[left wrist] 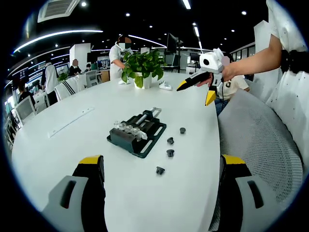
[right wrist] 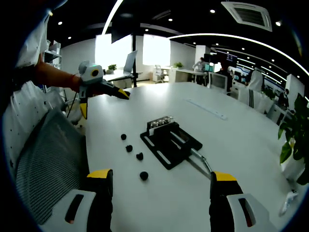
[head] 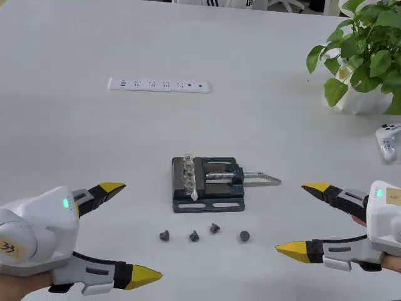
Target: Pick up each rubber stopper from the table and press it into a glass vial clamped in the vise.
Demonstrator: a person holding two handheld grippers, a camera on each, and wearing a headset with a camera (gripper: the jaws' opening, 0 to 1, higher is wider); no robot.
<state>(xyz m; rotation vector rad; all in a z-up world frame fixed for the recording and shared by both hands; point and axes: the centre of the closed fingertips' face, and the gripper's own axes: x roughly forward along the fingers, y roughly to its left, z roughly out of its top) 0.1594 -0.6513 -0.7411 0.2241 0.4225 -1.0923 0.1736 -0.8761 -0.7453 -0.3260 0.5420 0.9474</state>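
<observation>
Glass vials (head: 188,170) are seen clamped in a row in the vise (head: 216,188) at the middle of the table (head: 75,138). Four rubber stoppers (head: 193,236) are laid in a loose row just near of it. The left gripper (head: 141,229) is held at the near left, jaws wide apart and empty; the right gripper (head: 291,218) is held likewise at the near right.

Four stoppers (left wrist: 170,140) beside vise (left wrist: 140,136)
</observation>
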